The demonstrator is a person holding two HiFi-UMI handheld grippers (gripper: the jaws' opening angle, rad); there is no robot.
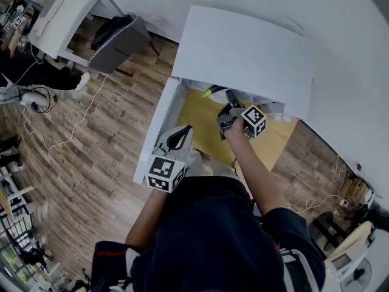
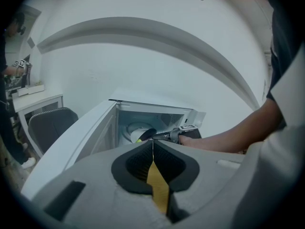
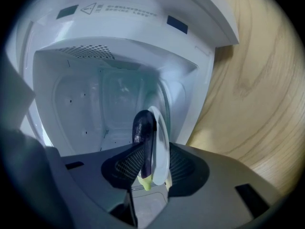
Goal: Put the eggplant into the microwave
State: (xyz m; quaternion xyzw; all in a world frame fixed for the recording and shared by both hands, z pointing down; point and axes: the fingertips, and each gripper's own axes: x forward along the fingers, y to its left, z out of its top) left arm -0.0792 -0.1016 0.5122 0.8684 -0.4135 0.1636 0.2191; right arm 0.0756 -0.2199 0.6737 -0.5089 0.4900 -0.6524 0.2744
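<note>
The white microwave [image 1: 243, 53] stands on a wooden tabletop with its door [image 1: 157, 129] swung open to the left. In the right gripper view a dark purple eggplant [image 3: 143, 128] lies against a white plate [image 3: 163, 137] inside the cavity. My right gripper [image 3: 153, 150] is turned on its side and open, and eggplant and plate sit between its pads. From the left gripper view, the eggplant [image 2: 147, 133] and plate [image 2: 135, 129] rest inside the microwave at the right gripper's [image 2: 159, 136] tips. My left gripper [image 2: 152, 144] is shut on nothing in front of the door.
The tabletop [image 1: 200, 120] shows in front of the microwave and beside it [image 3: 257, 80]. A grey chair [image 1: 115, 41] and a white desk [image 1: 67, 17] stand at the far left. Cables [image 1: 55, 132] trail over the wood floor.
</note>
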